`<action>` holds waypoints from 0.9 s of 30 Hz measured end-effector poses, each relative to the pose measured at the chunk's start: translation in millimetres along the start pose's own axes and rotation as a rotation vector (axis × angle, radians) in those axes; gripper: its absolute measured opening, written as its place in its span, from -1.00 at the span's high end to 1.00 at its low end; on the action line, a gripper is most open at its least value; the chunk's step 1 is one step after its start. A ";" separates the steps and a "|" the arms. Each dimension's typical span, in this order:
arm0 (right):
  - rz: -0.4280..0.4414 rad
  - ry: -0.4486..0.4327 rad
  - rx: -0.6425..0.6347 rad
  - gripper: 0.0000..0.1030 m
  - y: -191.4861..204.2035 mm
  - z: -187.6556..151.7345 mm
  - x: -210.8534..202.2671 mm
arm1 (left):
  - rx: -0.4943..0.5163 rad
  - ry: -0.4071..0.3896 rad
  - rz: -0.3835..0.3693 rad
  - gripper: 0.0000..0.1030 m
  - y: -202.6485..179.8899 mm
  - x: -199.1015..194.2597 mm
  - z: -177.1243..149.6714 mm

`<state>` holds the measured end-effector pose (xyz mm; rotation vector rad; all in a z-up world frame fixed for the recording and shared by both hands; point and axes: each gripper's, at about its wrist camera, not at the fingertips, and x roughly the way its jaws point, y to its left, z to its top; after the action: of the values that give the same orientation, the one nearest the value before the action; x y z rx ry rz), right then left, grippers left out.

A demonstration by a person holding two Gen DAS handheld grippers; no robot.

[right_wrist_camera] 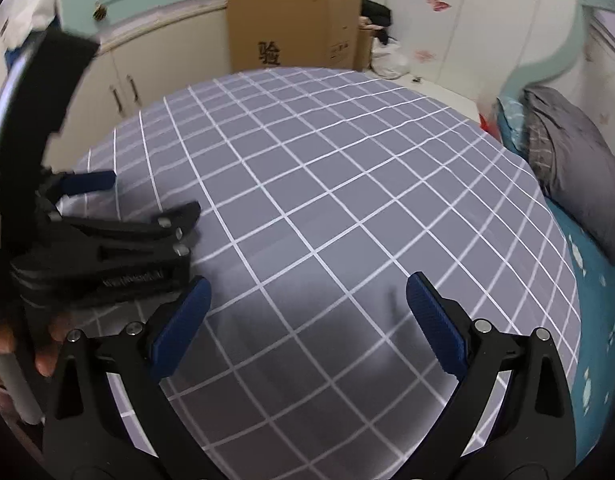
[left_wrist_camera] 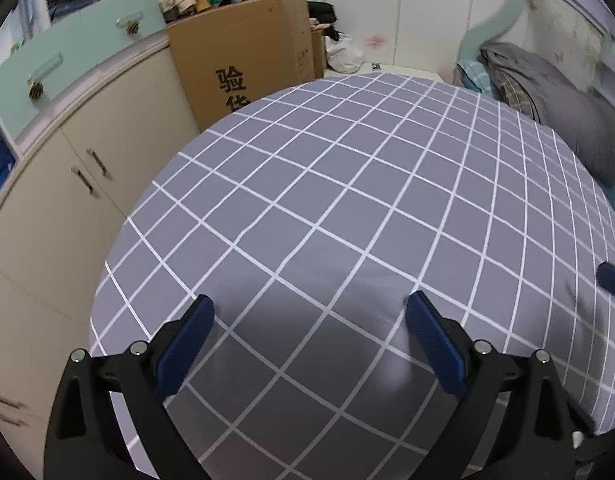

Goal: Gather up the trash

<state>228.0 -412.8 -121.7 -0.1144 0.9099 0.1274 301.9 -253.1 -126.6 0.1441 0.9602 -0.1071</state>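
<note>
Both cameras sit just behind their jaws and look down, close, at the grey checked sheet (left_wrist_camera: 327, 208). Past the jaws, both see the cardboard box (left_wrist_camera: 247, 56) and grey pillow (right_wrist_camera: 579, 184). The right view also catches the left gripper (right_wrist_camera: 107, 200) left of its jaws.

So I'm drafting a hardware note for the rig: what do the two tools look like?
Both look alike. The left tool has a black frame with two angular black arms, silver bolt heads at the joints, and blue ribbed pads on the fingers. The right tool shows the same black arms, silver bolts and blue pads. Seen from the right wrist, the left tool's body is black with small, unreadable lettering.
</note>
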 end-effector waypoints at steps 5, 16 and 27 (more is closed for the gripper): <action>0.025 0.001 -0.016 -0.88 0.5 -5.0 14.2 | -0.057 -0.020 0.010 -0.90 5.4 2.9 -4.7; 0.076 0.020 0.006 -0.88 -8.3 4.8 23.0 | -0.067 -0.018 0.000 -0.92 5.5 4.3 -7.1; 0.075 0.020 0.006 -0.88 -7.4 4.6 23.1 | -0.067 -0.018 0.000 -0.92 6.0 4.6 -6.7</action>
<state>246.9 -418.0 -136.9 -0.0764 0.9348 0.1938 300.1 -246.1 -133.7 0.0816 0.9448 -0.0764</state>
